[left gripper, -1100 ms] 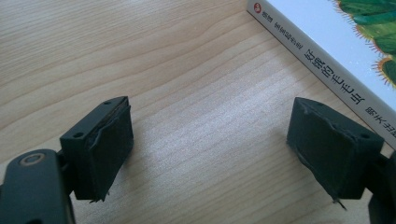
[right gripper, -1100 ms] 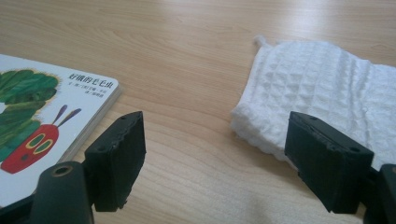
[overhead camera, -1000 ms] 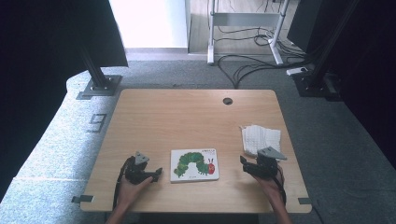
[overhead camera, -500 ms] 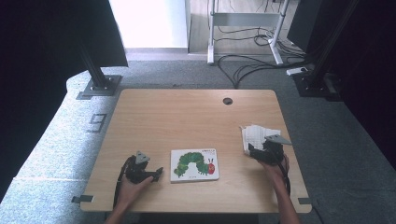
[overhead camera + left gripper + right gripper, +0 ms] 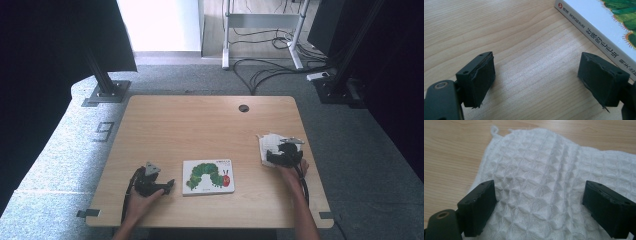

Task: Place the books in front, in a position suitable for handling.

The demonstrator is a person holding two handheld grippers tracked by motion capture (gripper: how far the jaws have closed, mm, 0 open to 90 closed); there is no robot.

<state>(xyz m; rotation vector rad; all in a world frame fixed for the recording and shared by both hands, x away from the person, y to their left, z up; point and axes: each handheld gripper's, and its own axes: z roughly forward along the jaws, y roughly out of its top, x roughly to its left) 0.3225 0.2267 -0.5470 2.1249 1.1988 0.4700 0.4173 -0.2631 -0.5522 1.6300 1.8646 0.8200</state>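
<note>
Right gripper (image 5: 272, 155), fingers (image 5: 477, 207) just opening, hovers over the white waffle-weave cloth (image 5: 541, 185) lying flat, long axis running away across the wooden tabletop (image 5: 200, 130).

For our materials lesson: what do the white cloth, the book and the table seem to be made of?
White cloth: soft woven cotton-like fabric, matte; raised waffle squares show. Book: glossy printed card or paper cover, judging by its sheen. Table: pale wood or wood-look laminate, with visible grain lines.

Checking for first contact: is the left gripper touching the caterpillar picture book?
Apart. In the left gripper view, the left gripper stands open over bare table, and wood grain shows between its far jaw and the caterpillar picture book's spine.
</note>
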